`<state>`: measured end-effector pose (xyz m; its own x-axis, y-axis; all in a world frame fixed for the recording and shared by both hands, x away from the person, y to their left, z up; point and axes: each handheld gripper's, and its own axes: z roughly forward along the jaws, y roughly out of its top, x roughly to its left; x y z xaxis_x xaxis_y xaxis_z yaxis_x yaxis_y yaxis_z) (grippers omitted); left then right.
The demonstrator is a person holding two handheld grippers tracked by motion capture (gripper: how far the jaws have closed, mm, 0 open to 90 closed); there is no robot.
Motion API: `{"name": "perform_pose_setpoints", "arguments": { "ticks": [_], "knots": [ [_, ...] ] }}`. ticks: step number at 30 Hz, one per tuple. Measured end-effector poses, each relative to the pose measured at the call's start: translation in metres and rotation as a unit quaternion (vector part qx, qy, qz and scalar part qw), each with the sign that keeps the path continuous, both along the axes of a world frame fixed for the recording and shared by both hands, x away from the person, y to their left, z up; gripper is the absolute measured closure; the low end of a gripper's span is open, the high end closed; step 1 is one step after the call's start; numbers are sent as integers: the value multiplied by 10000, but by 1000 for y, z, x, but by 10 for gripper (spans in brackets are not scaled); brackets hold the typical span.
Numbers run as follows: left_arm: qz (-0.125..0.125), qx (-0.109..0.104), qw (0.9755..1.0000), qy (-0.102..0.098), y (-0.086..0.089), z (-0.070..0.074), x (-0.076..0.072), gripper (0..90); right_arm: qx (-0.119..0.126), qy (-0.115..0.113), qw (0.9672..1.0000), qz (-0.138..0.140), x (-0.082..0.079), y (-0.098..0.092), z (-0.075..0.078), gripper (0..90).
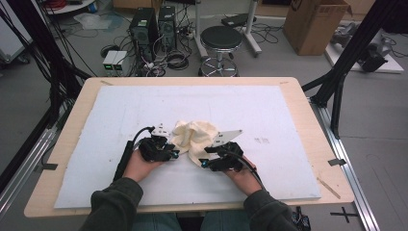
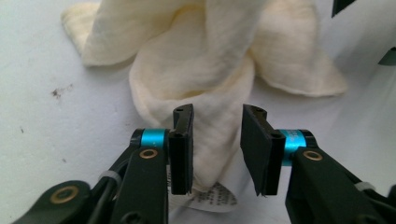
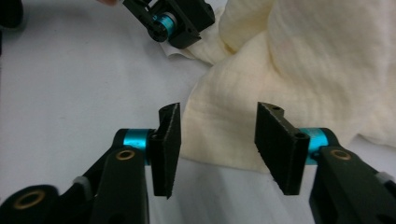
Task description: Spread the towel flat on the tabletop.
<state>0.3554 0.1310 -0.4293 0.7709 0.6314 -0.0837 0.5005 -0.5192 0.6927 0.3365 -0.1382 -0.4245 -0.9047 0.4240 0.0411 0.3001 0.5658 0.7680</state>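
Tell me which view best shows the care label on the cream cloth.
The left gripper view: the white printed label lies at the cloth corner, between the left gripper jaws. The high view is too coarse for it; the right gripper view offers cloth folds.

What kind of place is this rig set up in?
Most likely a robotics or data-collection lab, not a home. Desktop computer towers stand on the floor amid tangled cables, a black metal frame flanks the wooden table, and a cardboard box sits behind.
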Motion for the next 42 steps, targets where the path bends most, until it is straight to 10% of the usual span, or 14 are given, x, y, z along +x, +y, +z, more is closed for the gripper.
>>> {"name": "perform_pose_setpoints", "arguments": {
  "ticks": [20,42],
  "knots": [
    [34,-342,9994,21,14,7,3,866,-453,158,9988,69,18,8,-14,880],
    [132,-751,9970,-165,51,39,-22,868,-162,-187,9991,-336,4,-79,27,883]
  ]
}}
